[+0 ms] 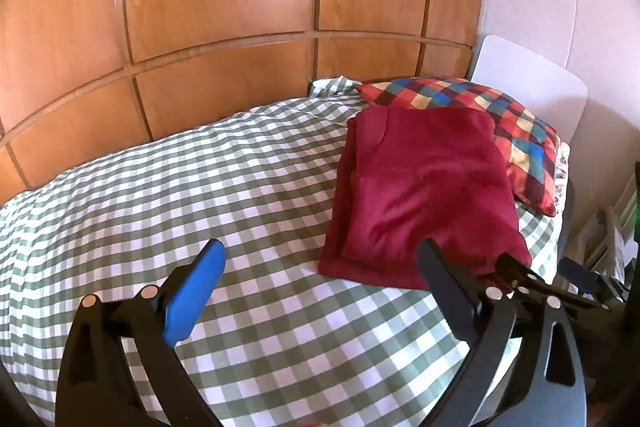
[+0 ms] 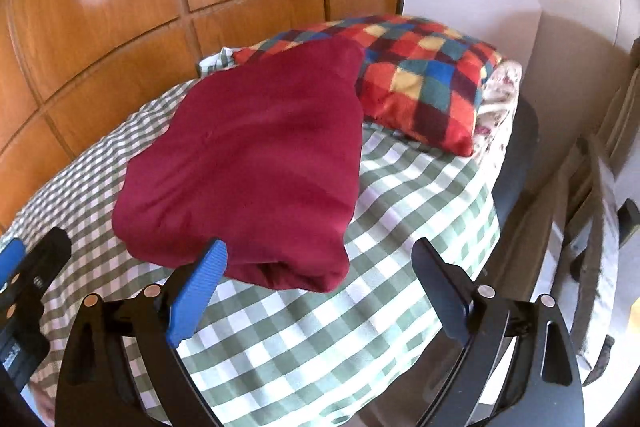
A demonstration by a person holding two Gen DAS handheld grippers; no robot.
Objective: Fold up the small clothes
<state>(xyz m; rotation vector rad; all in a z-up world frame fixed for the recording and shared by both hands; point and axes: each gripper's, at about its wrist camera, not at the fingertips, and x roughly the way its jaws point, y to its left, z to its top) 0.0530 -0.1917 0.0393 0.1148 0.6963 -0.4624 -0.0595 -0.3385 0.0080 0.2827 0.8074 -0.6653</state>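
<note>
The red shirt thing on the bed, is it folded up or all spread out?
Folded. The red garment lies as a compact stacked bundle on the checked bedspread, layered edges showing along its side, its far end against the colourful pillow.

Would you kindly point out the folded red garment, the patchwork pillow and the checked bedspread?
Folded red garment (image 2: 256,163): right wrist view, middle of its top layer.
Patchwork pillow (image 2: 424,79): right wrist view, centre of its cover.
Checked bedspread (image 1: 160,187): left wrist view, bare stretch left of the garment.

The near edge of the folded red garment (image 2: 256,155) is partly hidden behind a blue finger pad (image 2: 198,297). Garment type indeterminable. The checked pillow (image 1: 496,123) is partly covered by the garment. Furniture at the right edge (image 2: 596,227) is cut off and blurred.
</note>
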